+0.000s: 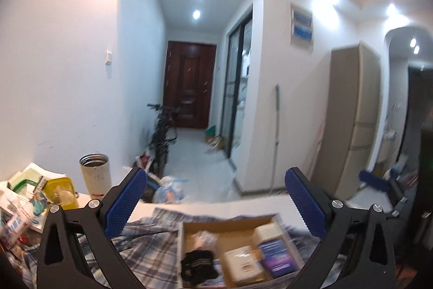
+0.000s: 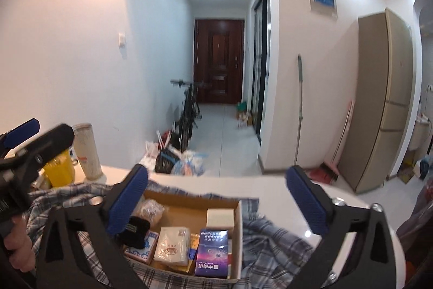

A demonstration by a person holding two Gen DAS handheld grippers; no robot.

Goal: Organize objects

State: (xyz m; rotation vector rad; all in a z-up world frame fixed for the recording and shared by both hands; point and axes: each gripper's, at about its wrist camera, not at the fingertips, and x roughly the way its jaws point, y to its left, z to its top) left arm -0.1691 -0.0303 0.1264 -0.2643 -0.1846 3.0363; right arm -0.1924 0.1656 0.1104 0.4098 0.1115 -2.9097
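Observation:
A shallow cardboard box sits on a plaid cloth on a white table. It holds a purple packet, a white packet, a cream box and a black hair clip. My right gripper hangs open above the box, nothing between its blue pads. In the left wrist view my left gripper is open and empty too, above the box's far edge. The left gripper also shows at the left edge of the right wrist view.
A steel tumbler, a yellow container and a pile of packets stand at the table's left end. Beyond the table edge are floor bags, a bicycle and a beige fridge.

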